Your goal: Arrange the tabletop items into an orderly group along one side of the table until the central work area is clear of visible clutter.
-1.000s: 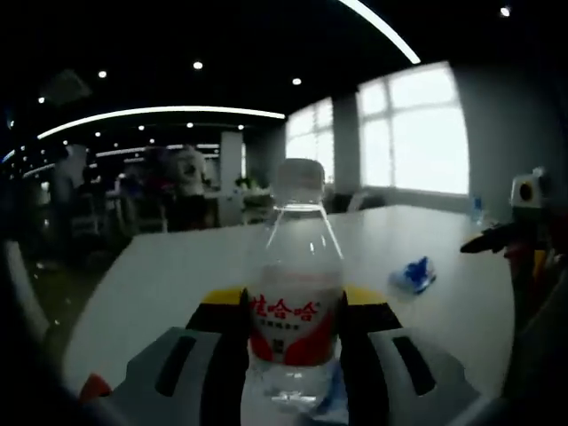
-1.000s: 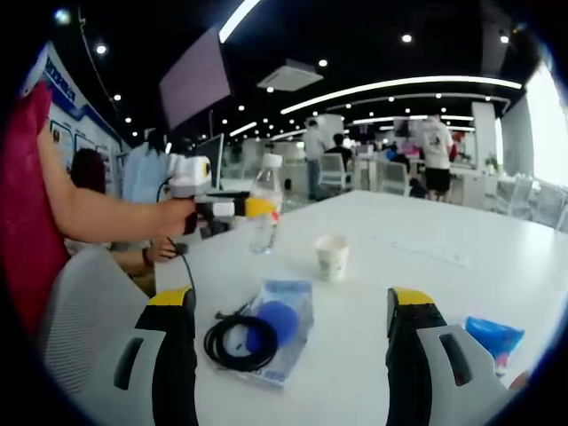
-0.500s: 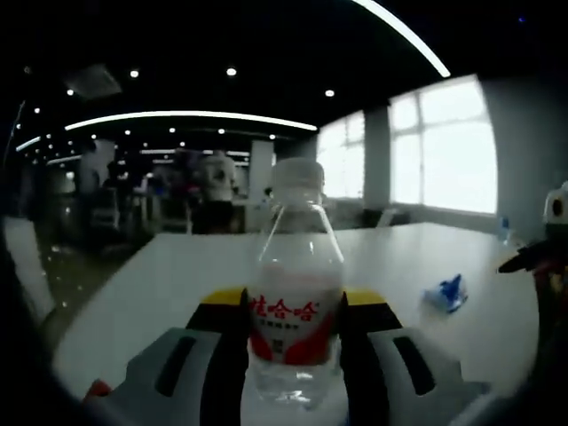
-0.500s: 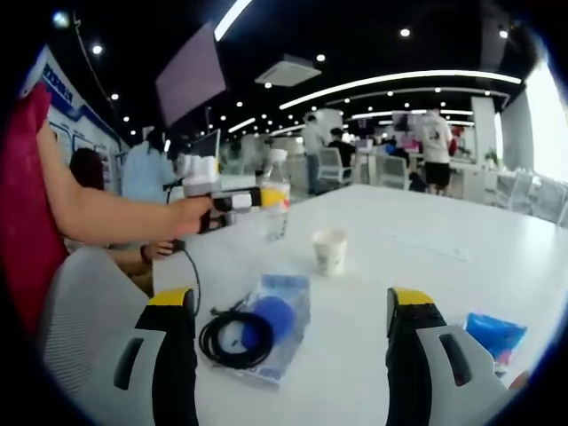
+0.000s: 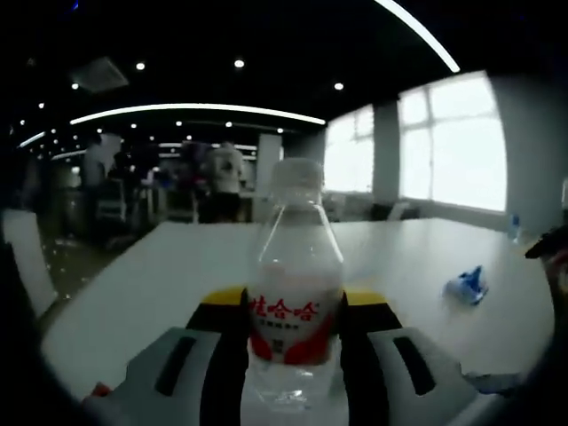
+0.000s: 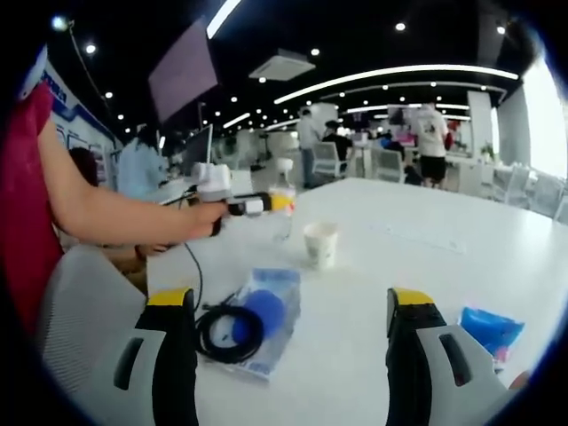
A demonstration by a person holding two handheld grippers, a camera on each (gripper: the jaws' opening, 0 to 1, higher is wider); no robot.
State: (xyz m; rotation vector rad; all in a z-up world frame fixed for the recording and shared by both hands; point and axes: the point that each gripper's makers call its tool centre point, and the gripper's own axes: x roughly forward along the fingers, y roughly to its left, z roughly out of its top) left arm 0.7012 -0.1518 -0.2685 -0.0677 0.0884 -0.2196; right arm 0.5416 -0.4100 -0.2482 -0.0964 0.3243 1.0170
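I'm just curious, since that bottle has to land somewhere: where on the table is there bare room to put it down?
The far stretch of the table beyond the paper cup is bare. So is the strip between the cup and the blue wrapper. It is crowded near the edge, where the black cable lies on a plastic bag. The left claw holds the bottle.

Upright water bottle (image 5: 295, 293) clamped in left claw (image 5: 295, 342), blue packet (image 5: 467, 286) on white table (image 5: 160, 275) beyond.
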